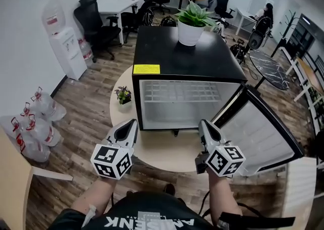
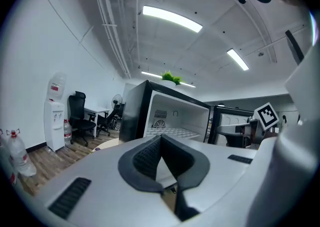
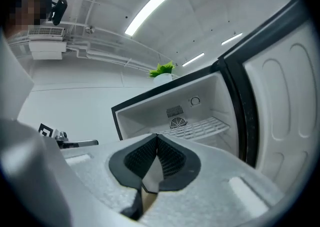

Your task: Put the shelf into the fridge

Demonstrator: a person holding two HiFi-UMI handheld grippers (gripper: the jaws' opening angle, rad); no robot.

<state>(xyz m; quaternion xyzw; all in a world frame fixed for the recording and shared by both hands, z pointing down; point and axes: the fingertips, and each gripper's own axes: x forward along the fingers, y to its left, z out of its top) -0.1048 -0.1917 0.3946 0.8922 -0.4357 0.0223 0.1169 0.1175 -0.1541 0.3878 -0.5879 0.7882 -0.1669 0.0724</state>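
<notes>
A black mini fridge [image 1: 187, 56] stands on a round table [image 1: 167, 148], its door [image 1: 263, 132] swung open to the right. A white wire shelf [image 1: 174, 92] lies level inside the upper part of the cavity; the same shelf shows in the left gripper view [image 2: 172, 132] and the right gripper view [image 3: 200, 128]. My left gripper [image 1: 132, 124] is shut and empty, just before the fridge's lower left corner. My right gripper [image 1: 203, 124] is shut and empty too, in front of the lower right of the opening. Neither touches the shelf.
A potted plant [image 1: 192, 21] stands on the fridge top. A small flower pot [image 1: 123, 95] sits on the table left of the fridge. A water dispenser [image 1: 66, 46], office chairs [image 1: 96, 26] and water bottles [image 1: 35, 122] are to the left on the floor.
</notes>
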